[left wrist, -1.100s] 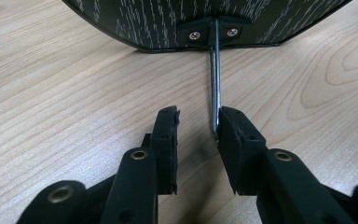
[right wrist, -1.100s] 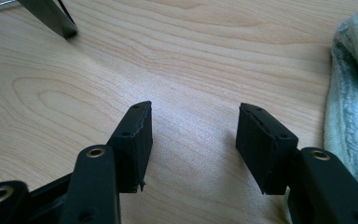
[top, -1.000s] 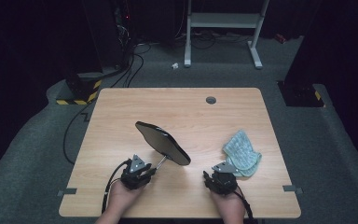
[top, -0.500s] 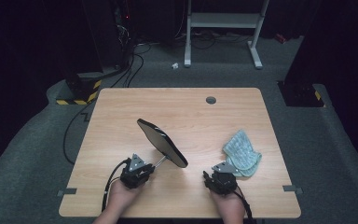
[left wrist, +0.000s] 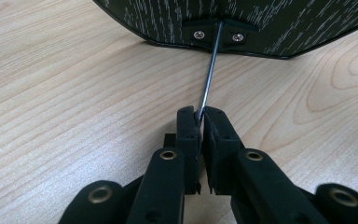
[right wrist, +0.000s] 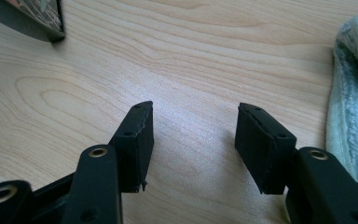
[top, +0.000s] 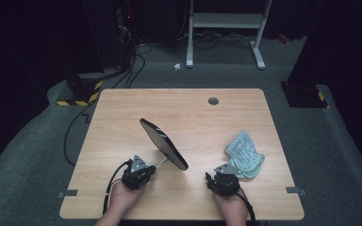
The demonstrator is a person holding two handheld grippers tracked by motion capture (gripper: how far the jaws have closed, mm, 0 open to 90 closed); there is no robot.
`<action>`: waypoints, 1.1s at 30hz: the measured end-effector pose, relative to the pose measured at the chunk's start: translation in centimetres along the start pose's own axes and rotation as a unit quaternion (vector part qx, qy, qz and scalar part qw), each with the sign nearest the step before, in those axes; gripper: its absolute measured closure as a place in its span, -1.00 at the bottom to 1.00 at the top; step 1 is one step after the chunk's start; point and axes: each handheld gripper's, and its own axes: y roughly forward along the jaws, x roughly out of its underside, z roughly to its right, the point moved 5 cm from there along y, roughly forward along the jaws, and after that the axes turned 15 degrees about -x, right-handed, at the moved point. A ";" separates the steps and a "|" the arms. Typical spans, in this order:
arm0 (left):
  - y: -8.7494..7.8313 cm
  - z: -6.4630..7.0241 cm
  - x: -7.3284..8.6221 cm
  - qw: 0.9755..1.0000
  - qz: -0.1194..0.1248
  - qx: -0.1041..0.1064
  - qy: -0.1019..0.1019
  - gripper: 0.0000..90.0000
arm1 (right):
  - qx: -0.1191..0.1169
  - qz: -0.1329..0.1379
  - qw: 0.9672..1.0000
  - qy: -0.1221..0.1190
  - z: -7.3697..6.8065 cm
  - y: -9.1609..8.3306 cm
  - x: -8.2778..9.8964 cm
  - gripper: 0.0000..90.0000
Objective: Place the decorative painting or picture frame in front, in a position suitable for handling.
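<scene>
- In the high view the left gripper [top: 141, 170] sits at the lower left of centre, held by a hand that enters from the bottom edge of the frame.
- Its fingers [left wrist: 189, 128] have just been closing, and in the left gripper view they are pinched on the thin metal rod [left wrist: 209, 79] that runs up to the dark oval panel [left wrist: 242, 21].
- That rod is fixed to the panel's back by a small bracket with two screws [left wrist: 216, 34], at the top centre of the left gripper view.
- In the high view the panel [top: 162, 142] stands on edge at the middle of the wooden bench [top: 179, 106], slanting from upper left to lower right, with its lower edge on the bench.
- The right gripper [top: 224, 180] rests at the lower right of centre in the high view; its fingers [right wrist: 135, 140] stand moderately apart with nothing between them, only bare wood.
- A pale green cloth [top: 245, 155] lies crumpled just beyond the right gripper, toward the right of the bench; in the right gripper view it [right wrist: 354, 112] fills the right edge.
- A small round grommet [top: 213, 100] sits near the bench's far edge.
</scene>
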 end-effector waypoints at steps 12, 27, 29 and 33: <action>0.6 -0.5 -0.4 1.000 -0.005 -0.015 -0.003 0.78 | 0.001 0.000 1.000 0.001 0.0 0.0 0.0 0.04; 1.4 -1.6 -0.9 0.999 -0.008 -0.044 -0.018 0.44 | 0.001 -0.001 1.000 0.002 -0.1 0.0 0.0 0.01; 1.3 -1.7 -0.8 0.999 -0.012 -0.046 -0.018 0.38 | 0.000 -0.002 1.000 -0.002 -0.1 0.0 0.0 -0.03; 0.8 -1.8 -0.4 0.999 -0.015 -0.045 -0.014 0.26 | -0.003 0.015 1.000 -0.013 -0.3 -0.3 0.0 -0.05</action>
